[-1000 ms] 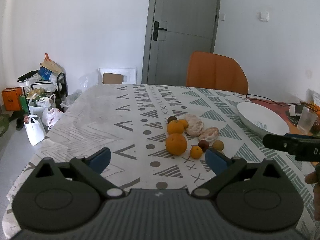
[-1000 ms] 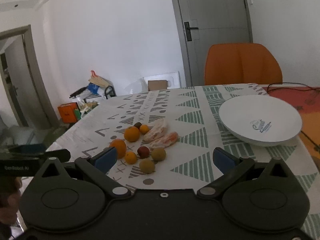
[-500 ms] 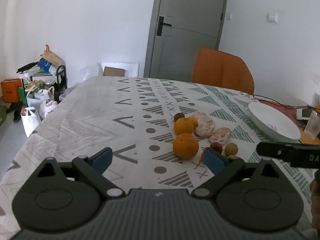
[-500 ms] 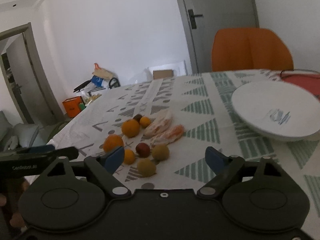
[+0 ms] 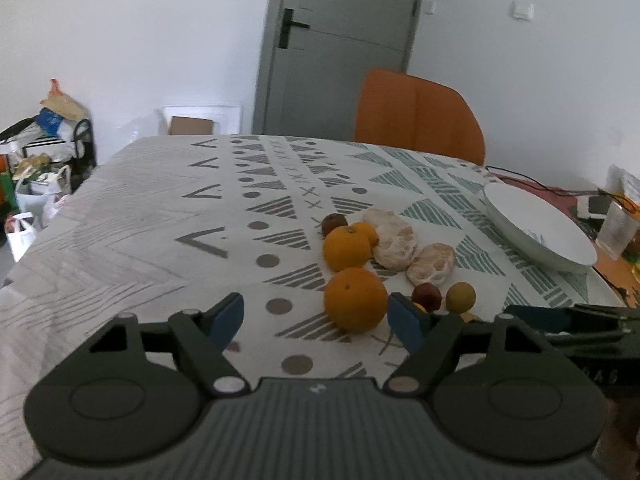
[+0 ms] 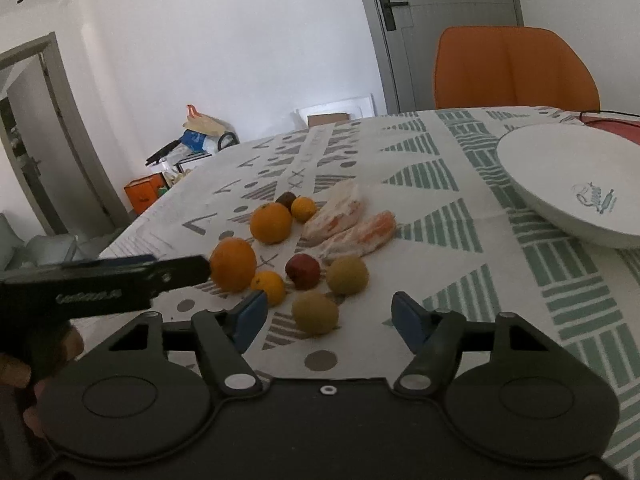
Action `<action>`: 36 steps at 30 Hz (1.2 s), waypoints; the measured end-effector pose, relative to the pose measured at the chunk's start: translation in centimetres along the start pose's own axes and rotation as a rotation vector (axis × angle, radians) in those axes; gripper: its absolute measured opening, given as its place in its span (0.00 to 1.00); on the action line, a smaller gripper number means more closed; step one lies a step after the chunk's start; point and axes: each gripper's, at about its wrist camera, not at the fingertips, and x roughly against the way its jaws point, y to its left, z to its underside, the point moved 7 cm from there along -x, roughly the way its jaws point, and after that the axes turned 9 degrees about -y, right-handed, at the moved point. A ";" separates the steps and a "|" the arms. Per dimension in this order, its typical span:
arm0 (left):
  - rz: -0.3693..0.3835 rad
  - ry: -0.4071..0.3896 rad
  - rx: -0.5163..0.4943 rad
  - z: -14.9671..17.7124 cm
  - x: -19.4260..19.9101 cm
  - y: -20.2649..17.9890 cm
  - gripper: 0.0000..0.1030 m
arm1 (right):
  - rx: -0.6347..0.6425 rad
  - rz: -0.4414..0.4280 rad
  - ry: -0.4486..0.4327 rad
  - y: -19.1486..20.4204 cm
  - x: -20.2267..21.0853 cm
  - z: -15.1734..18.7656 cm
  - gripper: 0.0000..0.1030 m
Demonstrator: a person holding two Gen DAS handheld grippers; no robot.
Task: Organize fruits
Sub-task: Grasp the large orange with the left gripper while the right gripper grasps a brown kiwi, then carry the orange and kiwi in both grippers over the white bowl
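Note:
A cluster of fruit lies on the patterned tablecloth [image 5: 160,208]. The nearest big orange [image 5: 355,298] [image 6: 233,265] sits just inside my open left gripper [image 5: 316,318], close to its right finger. A second orange [image 5: 346,248], two peeled halves [image 5: 396,236], a red fruit [image 5: 426,297] and a yellow-green fruit [image 5: 461,297] lie beyond. My right gripper [image 6: 329,315] is open, with a yellow-green fruit [image 6: 315,312] between its fingers near the tips. A white bowl [image 6: 560,184] stands at the right, empty.
An orange chair [image 5: 416,116] stands at the table's far side. A glass [image 5: 616,232] and cables lie beyond the bowl on the right. Bags and clutter [image 5: 36,160] sit on the floor at the left. A grey door [image 5: 340,40] is behind.
Both grippers have moved forward and down toward the fruit. The big orange now sits between the left fingers, and a yellow-green fruit between the right fingers.

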 end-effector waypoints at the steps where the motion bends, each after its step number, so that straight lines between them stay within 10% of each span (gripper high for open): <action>1: 0.007 0.009 -0.007 0.0 -0.4 -0.1 0.72 | 0.006 0.001 0.002 0.2 -0.1 0.1 0.63; 8: 0.043 0.047 -0.021 0.2 -2.5 -1.1 0.68 | -0.005 0.007 -0.012 0.1 -1.0 0.5 0.50; 14: 0.041 0.062 -0.017 0.7 -3.2 -1.5 0.44 | -0.040 -0.011 -0.018 -0.6 -1.2 0.4 0.25; 36: 0.030 0.007 -0.004 -0.4 0.0 -2.9 0.39 | -0.042 -0.017 -0.095 -1.3 2.1 -0.8 0.24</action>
